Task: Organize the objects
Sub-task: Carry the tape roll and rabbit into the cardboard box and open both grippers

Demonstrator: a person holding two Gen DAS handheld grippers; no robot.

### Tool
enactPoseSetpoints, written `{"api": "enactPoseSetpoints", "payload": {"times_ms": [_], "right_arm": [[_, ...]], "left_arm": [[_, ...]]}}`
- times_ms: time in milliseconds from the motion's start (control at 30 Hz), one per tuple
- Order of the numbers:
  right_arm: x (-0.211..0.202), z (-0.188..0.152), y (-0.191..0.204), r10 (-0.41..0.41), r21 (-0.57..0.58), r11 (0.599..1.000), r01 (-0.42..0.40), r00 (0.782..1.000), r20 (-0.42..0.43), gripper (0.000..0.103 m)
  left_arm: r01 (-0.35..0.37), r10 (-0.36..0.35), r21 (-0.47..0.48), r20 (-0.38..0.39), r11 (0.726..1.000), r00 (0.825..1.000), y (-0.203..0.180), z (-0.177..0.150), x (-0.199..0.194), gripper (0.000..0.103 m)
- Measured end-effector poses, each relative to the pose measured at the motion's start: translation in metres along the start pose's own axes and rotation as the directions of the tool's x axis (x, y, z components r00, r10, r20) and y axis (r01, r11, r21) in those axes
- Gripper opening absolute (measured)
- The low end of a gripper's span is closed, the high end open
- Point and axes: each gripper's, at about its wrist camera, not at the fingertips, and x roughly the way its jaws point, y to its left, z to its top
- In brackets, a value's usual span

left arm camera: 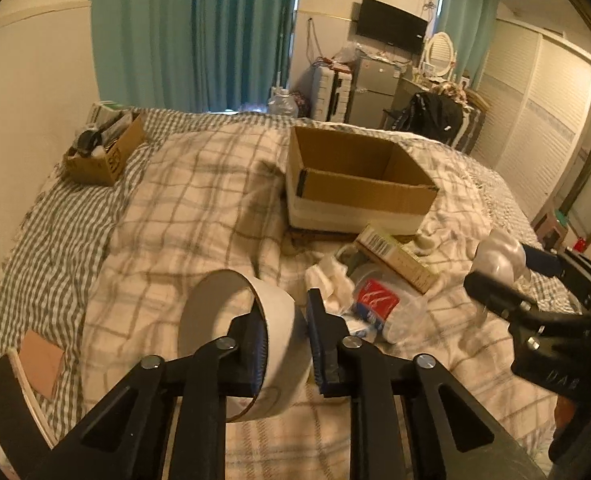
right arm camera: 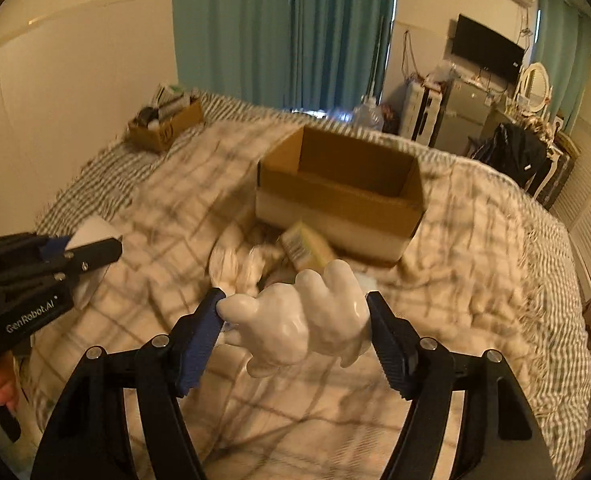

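Progress is early: left claw (left arm camera: 281, 344) clamps the tape roll (left arm camera: 237, 344), right claw (right arm camera: 295, 332) grips the white glove-shaped figure (right arm camera: 299, 316), open box (right arm camera: 339, 196) at 12 o'clock looks empty, clutter (left arm camera: 375, 280) remains on the bed (left arm camera: 175, 220).

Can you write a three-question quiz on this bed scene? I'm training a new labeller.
1. What does the left gripper hold?
2. True or false: the large open brown cardboard box already contains the glossy white hand-shaped figure.
3. The yellow-green carton lies: A in front of the large box, B inside the small cardboard box.

Key: 1 the white tape roll, by its wall; 2 false, the right gripper grips it; 3 A.
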Motion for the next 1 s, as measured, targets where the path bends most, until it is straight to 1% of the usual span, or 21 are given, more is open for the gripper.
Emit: {"api": "enactPoseSetpoints", "payload": {"times_ms": [67,200,267,367,433,500,600,700,767,867,933,1000], "right_arm": [[-0.005,0.009,-0.007,0.002,-0.001,1.000,-0.002,1.000,0.018,0.070],[-0.014,0.034,-0.023,-0.015,-0.017,1.000,0.016,0.998,0.055,0.070],[-0.016,0.051,-0.033,-0.020,-0.024,0.999,0.022,0.997,0.080,0.070],[-0.014,0.081,-0.051,-0.028,-0.020,0.999,0.030,0.993,0.114,0.070],[-0.008,0.103,-0.064,-0.033,-0.008,0.999,0.034,0.991,0.133,0.070],[0.000,0.121,-0.075,-0.032,0.007,0.999,0.032,0.989,0.142,0.070],[0.026,0.146,-0.091,-0.028,0.025,0.999,0.024,0.991,0.132,0.070],[0.065,0.160,-0.106,-0.022,0.046,0.999,0.018,0.995,0.101,0.070],[0.087,0.162,-0.115,-0.014,0.067,0.998,0.009,0.997,0.080,0.070],[0.122,0.161,-0.132,-0.001,0.095,0.995,-0.003,0.999,0.045,0.070],[0.143,0.158,-0.142,0.001,0.119,0.993,-0.004,1.000,0.025,0.070],[0.159,0.153,-0.150,0.021,0.145,0.989,-0.023,1.000,0.015,0.070]], "left_arm": [[0.009,-0.009,0.009,0.008,1.000,1.000,-0.004,0.011,-0.001,0.013],[0.041,-0.042,0.046,0.020,0.998,0.999,-0.016,0.041,0.001,0.013],[0.067,-0.069,0.070,0.029,0.995,0.997,-0.024,0.059,0.003,0.013],[0.085,-0.090,0.114,0.046,0.990,0.995,-0.039,0.089,0.010,0.013],[0.116,-0.123,0.138,0.047,0.984,0.991,-0.049,0.112,0.021,0.013],[0.128,-0.136,0.154,0.041,0.980,0.990,-0.058,0.131,0.034,0.013],[0.131,-0.138,0.185,0.029,0.974,0.990,-0.071,0.159,0.065,0.013],[0.146,-0.149,0.189,-0.002,0.971,0.989,-0.078,0.174,0.096,0.013],[0.162,-0.159,0.181,-0.035,0.970,0.987,-0.081,0.182,0.126,0.013],[0.165,-0.155,0.186,-0.064,0.969,0.986,-0.085,0.188,0.163,0.013],[0.172,-0.160,0.188,-0.078,0.967,0.984,-0.086,0.190,0.180,0.013],[0.186,-0.171,0.179,-0.095,0.966,0.981,-0.087,0.190,0.197,0.013]]}}
